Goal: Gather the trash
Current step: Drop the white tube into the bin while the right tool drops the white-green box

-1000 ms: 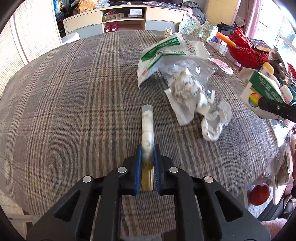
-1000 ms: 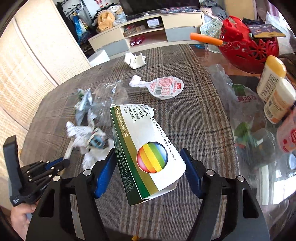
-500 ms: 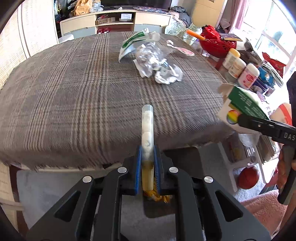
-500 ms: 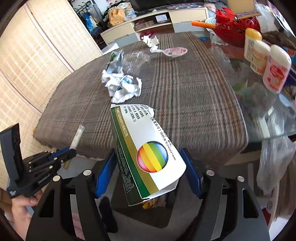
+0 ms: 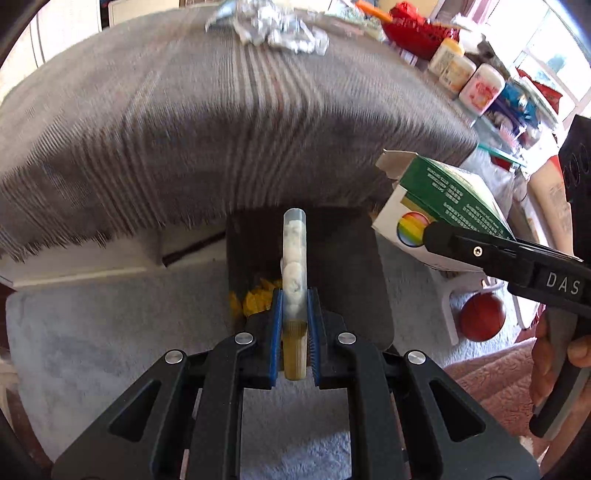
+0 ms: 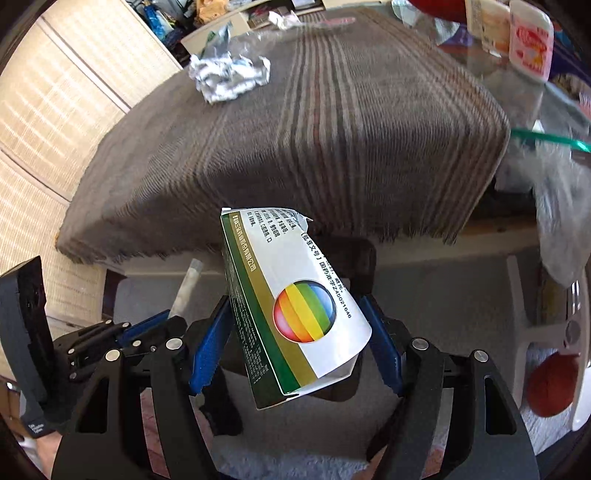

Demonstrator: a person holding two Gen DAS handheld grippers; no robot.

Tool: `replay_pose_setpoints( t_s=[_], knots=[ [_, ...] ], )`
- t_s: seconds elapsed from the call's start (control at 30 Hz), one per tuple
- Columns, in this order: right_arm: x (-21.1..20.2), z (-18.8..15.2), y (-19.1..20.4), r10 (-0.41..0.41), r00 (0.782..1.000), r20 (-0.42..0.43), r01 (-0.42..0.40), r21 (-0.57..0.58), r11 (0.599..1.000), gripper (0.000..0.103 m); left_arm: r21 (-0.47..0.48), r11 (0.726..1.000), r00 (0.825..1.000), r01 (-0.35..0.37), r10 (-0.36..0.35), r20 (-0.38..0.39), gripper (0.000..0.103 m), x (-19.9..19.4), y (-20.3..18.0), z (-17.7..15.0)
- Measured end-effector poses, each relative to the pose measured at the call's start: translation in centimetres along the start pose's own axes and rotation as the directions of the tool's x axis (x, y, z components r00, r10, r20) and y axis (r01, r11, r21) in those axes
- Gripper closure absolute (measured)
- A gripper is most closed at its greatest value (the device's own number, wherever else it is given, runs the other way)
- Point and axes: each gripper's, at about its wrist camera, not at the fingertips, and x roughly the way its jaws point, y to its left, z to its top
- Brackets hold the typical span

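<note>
My left gripper (image 5: 294, 314) is shut on a clear plastic tube (image 5: 294, 254) with white lumps inside and a yellowish cap end. It hangs over a dark bin (image 5: 343, 280) on the floor below the table edge; yellow scraps (image 5: 255, 299) lie in it. My right gripper (image 6: 295, 328) is shut on a torn white and green carton (image 6: 291, 302) with a rainbow ball, also over the bin (image 6: 354, 258). The carton shows in the left wrist view (image 5: 439, 206). Crumpled wrappers (image 6: 229, 74) stay on the plaid tablecloth (image 6: 314, 122).
Bottles and jars (image 5: 469, 74) and a red basket (image 5: 417, 29) stand at the table's right side. A reddish ball (image 5: 482, 319) lies on the floor under a white stool. A grey rug (image 5: 92, 350) covers the floor. Blinds (image 6: 55, 110) line the left wall.
Both grippers have pulled back off the table and dropped below its edge, carrying the tube and the carton to above the dark bin on the floor.
</note>
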Motion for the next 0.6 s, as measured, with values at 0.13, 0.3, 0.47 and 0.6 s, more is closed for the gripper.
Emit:
replay_pose_setpoints(
  t_s=[0.13,0.3,0.47,0.6],
  knots=[
    [1.7,-0.4,-0.4,-0.018,0.999,-0.028,0.019,0.016,1.000,0.032,-0.020,1.000,0.999,0.016,-0.017,-0.049,0.091,2.2,0.5,-0.9],
    [3.7,-1.2,-1.4,-0.017,0.998,-0.067,0.020,0.043,0.999,0.032,-0.034,0.999,0.996,0.027,-0.030,-0.086,0.091,4.2,1.0,-1.2],
    [4.8,-1.0,-1.2,-0.009,0.996,-0.084,0.014,0.055,0.998,0.030,-0.043,0.998,0.993,0.038,-0.042,-0.108,0.091,5.2,0.8,-1.1],
    [5.3,-0.6,-0.8,0.000,0.996,-0.090,0.006,0.060,0.998,0.022,-0.054,0.998,0.992,0.031,-0.037,-0.123,0.072,5.8,1.0,-1.0]
  ],
)
